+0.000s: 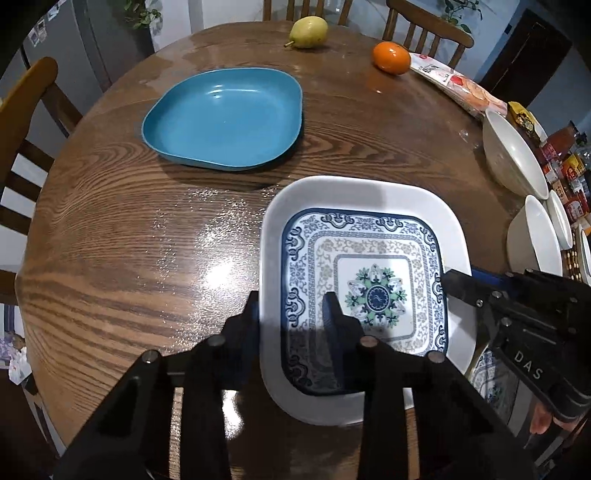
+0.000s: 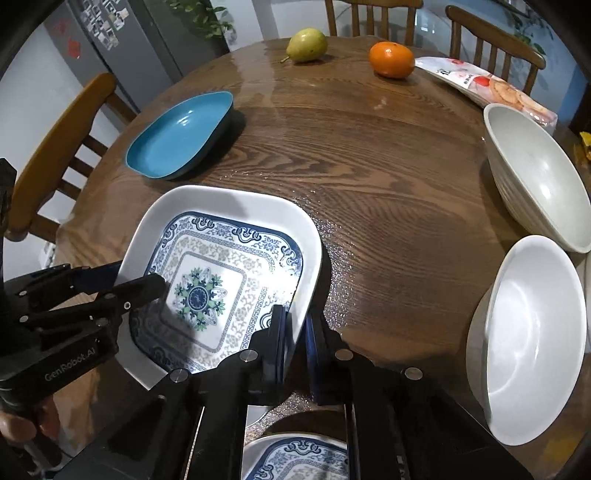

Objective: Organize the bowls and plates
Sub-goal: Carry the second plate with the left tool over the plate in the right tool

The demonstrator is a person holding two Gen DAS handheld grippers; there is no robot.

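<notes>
Patterned plate: your white square plate with the blue floral print (image 1: 373,291) sits low at the near edge of the table (image 1: 147,240), with both claws on it.
Left claw: your left claw (image 1: 291,314) straddles the plate's left rim, one finger outside on the wood, the other inside over the print; the jaws stand narrow about the rim (whether the pads press on it, you cannot tell from here).
Right claw: your right claw (image 2: 295,332) is closed on the plate's right rim, one pad inside, one outside, rim pinched between.
Second patterned plate: another with the same print (image 2: 295,458) shows just under your right claw, at the bottom edge.
Blue plate: the plain blue one (image 1: 225,118) lies alone on the table's far left, well apart from the patterned plate.
White bowls: a large bowl (image 2: 539,177) and a smaller one (image 2: 535,339) stand along the right edge.
Fruit: a pear (image 1: 308,32) and an orange (image 1: 391,57) rest at the far side, beside a snack packet (image 1: 458,86).
</notes>
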